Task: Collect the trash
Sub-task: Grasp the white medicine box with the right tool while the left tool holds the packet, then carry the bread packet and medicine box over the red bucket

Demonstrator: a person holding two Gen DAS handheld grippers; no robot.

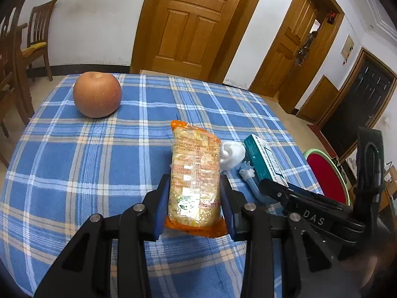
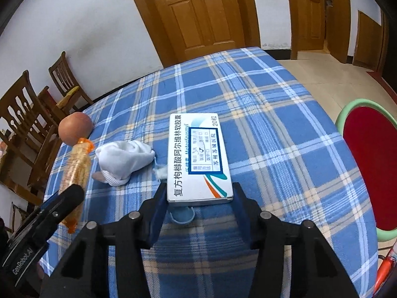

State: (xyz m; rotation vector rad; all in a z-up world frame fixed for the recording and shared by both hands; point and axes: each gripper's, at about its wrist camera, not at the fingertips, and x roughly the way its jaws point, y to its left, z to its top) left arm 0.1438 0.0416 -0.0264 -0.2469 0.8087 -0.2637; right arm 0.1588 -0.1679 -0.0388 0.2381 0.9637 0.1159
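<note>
Snack packet, orange-edged and crinkly, sits pinched between the blue pads of the left gripper, its long axis running away toward twelve o'clock in the left wrist view. That gripper presses on both long sides of the packet, low over the blue plaid cloth covering the bench. At about two o'clock from the packet lies a crumpled white wad, touching the packet's edge, and just beyond it at three o'clock a teal-and-white medicine box. In the right wrist view the right gripper straddles the near end of this box, one finger on each long side, the pads at or against the cardboard; whether they press firmly cannot be told. Under the box's near end a small pale-blue ring-shaped piece peeks out, and a bit of white fluff lies at the box's nine o'clock side. A round reddish apple rests well apart at ten o'clock, near the far left edge of the bench.
</note>
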